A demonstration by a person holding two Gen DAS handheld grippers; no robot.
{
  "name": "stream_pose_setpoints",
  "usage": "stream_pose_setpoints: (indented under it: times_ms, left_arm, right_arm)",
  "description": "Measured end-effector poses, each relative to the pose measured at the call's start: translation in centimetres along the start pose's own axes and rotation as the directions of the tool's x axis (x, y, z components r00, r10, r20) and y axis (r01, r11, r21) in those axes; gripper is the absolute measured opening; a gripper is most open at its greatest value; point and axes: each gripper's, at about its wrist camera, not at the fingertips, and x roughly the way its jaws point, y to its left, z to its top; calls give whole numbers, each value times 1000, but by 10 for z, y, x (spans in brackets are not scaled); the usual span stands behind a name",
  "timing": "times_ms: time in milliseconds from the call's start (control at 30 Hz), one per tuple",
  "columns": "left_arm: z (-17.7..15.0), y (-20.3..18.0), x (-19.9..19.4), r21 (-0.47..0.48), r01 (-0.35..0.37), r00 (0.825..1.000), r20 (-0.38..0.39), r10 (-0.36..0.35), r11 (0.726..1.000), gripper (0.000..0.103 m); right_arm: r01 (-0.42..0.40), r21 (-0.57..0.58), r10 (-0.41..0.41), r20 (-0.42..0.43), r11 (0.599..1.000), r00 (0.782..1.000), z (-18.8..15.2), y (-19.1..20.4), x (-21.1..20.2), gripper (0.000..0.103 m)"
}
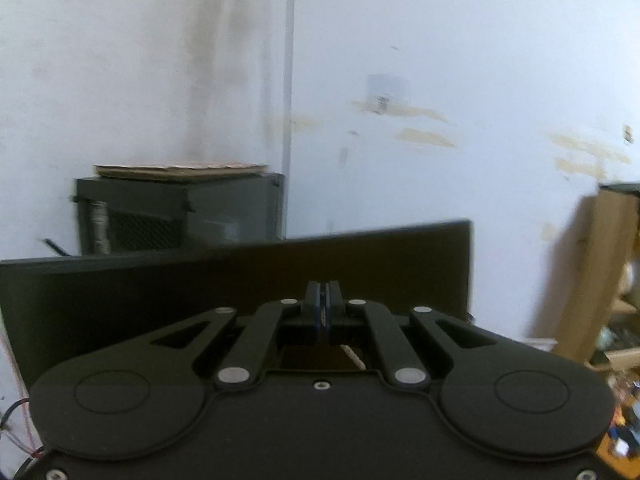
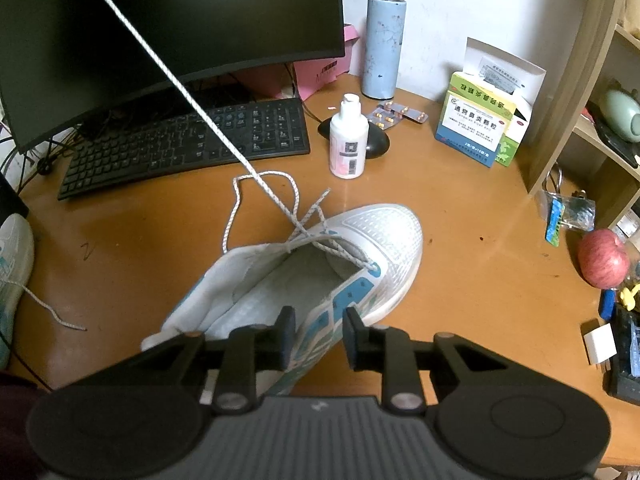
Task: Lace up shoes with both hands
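Note:
A white and teal shoe [image 2: 372, 236] lies on the wooden desk [image 2: 460, 240], toe pointing away. My right gripper [image 2: 316, 336] straddles the shoe's near side wall, with both pads pressed on it. A speckled white lace [image 2: 176, 80] runs taut from the eyelets up and out of the top left corner. Its other end lies in a loose loop [image 2: 280, 178] on the desk. In the left wrist view my left gripper [image 1: 323, 296] is shut and held high in front of the monitor top [image 1: 200, 280]. A short piece of the lace [image 1: 354, 356] shows just under the closed fingers.
Behind the shoe are a black keyboard [image 2: 180, 140], a monitor [image 2: 160, 20], a white bottle [image 2: 348, 140], a black mouse [image 2: 378, 144], a blue flask [image 2: 384, 40] and medicine boxes [image 2: 476, 128]. A second shoe [image 2: 12, 256] sits at the left edge. An apple [image 2: 602, 258] and a shelf [image 2: 568, 80] are on the right.

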Motion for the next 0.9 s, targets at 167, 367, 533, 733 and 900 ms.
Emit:
stream_pose_setpoints:
  times_ms: [167, 367, 533, 733, 900]
  left_arm:
    - [-23, -48, 11, 55, 175, 981, -100, -169, 983, 0]
    - [-39, -97, 11, 73, 361, 922, -181, -344, 930, 0]
    - [-38, -113, -2, 117, 455, 878, -222, -423, 883, 0]
    - [-68, -135, 0, 148, 532, 817, -348, -459, 834, 0]
    - [-148, -180, 34, 111, 629, 678, -563, -473, 769, 0]
  right_arm:
    - [-31, 6, 31, 19, 999, 999, 3, 0, -7, 28]
    - [-42, 13, 42, 34, 999, 999, 7, -2, -12, 28]
    - [-45, 19, 45, 38, 999, 998, 7, -5, -13, 28]
    - [-53, 17, 52, 38, 998, 998, 8, -7, -10, 28]
    - [-61, 16, 60, 32, 998, 998, 7, -6, -10, 28]
